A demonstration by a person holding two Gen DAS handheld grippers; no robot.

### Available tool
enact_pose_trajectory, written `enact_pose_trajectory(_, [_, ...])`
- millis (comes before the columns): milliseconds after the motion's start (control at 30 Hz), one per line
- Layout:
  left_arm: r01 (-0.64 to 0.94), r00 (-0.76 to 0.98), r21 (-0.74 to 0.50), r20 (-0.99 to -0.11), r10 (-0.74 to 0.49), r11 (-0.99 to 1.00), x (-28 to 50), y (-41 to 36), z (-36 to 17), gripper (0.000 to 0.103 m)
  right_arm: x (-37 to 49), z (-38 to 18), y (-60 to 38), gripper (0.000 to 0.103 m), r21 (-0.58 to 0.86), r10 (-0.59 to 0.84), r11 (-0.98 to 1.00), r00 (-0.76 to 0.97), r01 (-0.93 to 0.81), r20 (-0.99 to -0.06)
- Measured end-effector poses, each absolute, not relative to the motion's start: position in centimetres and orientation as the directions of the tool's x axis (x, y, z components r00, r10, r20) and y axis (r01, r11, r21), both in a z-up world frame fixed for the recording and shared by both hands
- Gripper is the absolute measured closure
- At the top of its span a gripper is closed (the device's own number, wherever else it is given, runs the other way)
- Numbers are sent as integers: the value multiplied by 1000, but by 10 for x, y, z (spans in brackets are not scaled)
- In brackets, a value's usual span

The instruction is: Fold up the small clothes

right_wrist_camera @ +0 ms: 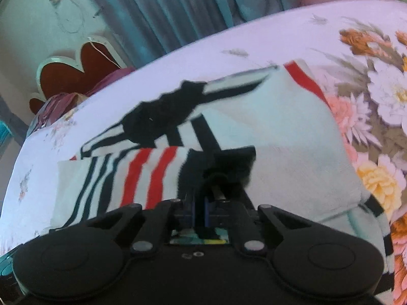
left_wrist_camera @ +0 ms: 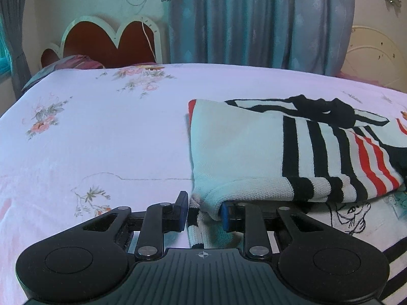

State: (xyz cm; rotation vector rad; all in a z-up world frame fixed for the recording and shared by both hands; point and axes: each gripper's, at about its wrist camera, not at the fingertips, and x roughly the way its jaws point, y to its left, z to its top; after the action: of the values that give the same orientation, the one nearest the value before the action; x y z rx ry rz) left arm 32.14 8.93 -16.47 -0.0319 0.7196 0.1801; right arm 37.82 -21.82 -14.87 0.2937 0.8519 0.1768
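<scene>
A small white knit sweater (left_wrist_camera: 236, 150) with black and red stripes lies partly folded on the bed, its sleeve laid across the body. My left gripper (left_wrist_camera: 203, 209) sits at its near left corner with the jaws apart; sweater fabric lies loosely between the blue pads (left_wrist_camera: 183, 214). In the right wrist view the sweater (right_wrist_camera: 279, 132) fills the middle. My right gripper (right_wrist_camera: 199, 212) is shut on the black cuff (right_wrist_camera: 229, 162) of the striped sleeve (right_wrist_camera: 142, 175) and holds it over the sweater's body.
The bed (left_wrist_camera: 101, 132) has a pale floral sheet with open room to the left of the sweater. A heart-shaped headboard (left_wrist_camera: 112, 43) and a pillow (left_wrist_camera: 68, 62) are at the far left. Blue curtains (left_wrist_camera: 254, 17) hang behind the bed.
</scene>
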Motion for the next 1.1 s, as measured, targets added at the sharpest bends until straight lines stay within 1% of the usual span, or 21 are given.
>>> enact_pose_trajectory(100, [-167,735,58,-658,163,984,321,88,-168,77,369,-124,-211,96,227,237,967,726,-113,-645])
enact_pose_trajectory(133, [-167,731,60,-662,164,984,321,89,-170,77,368,-123,-209,96,188,214,975,733,-119,-645])
enact_pose_trajectory(167, [-169,731,58,-662,165,984,321,89,-171,77,371,-128,-210,96,160,191,981,721,-111,-667])
enact_pose_trajectory(233, [-168,732,68,-660,171,983,320,87,-170,77,379,-146,-214,96,166,180,982,658,-85,-731])
enact_pose_trajectory(267, [-168,731,68,-661,170,983,320,88,-169,77,380,-151,-214,95,167,183,982,640,-86,-746])
enact_pose_trajectory(333, [-160,726,66,-668,163,985,319,90,-167,77,377,-150,-215,85,173,190,981,640,-90,-744])
enact_pose_trajectory(400, [-146,721,52,-678,142,988,318,91,-162,77,376,-143,-221,67,204,208,976,650,-83,-731])
enact_pose_trajectory(433, [-141,712,37,-690,128,989,317,93,-159,77,375,-140,-225,61,215,215,973,656,-82,-724])
enact_pose_trajectory(467, [-135,698,15,-708,106,991,316,95,-156,68,374,-136,-229,51,224,221,971,664,-81,-715])
enact_pose_trajectory(500, [-139,687,-1,-721,96,990,314,96,-154,44,373,-133,-233,47,234,229,969,672,-85,-704])
enact_pose_trajectory(567, [-169,687,-27,-720,98,985,305,101,-148,18,375,-133,-239,47,237,230,968,675,-84,-701])
enact_pose_trajectory(633, [-187,704,-58,-704,93,981,297,105,-140,18,382,-136,-244,47,248,224,967,672,-62,-706])
enact_pose_trajectory(733, [-207,707,-105,-703,75,973,303,111,-135,18,391,-145,-248,49,260,213,965,666,-30,-715])
enact_pose_trajectory(800, [-234,701,-123,-709,80,964,319,115,-136,18,400,-152,-247,57,264,208,964,658,-16,-723])
enact_pose_trajectory(833, [-243,701,-138,-709,75,960,328,116,-138,18,402,-154,-246,58,265,209,964,656,-14,-725])
enact_pose_trajectory(867, [-250,697,-148,-713,72,957,338,118,-141,18,405,-155,-245,64,265,209,964,654,-13,-728])
enact_pose_trajectory(900, [-259,692,-154,-719,72,954,348,118,-144,18,407,-156,-244,75,261,204,965,654,-9,-728])
enact_pose_trajectory(967, [-266,684,-177,-728,56,948,368,119,-150,18,410,-155,-241,91,254,200,967,655,-13,-729])
enact_pose_trajectory(1033, [-274,680,-195,-732,46,942,387,120,-156,18,411,-151,-238,94,235,196,971,663,-30,-723])
enact_pose_trajectory(1100, [-278,679,-198,-733,46,940,400,118,-159,19,406,-143,-237,96,215,194,975,692,-57,-696])
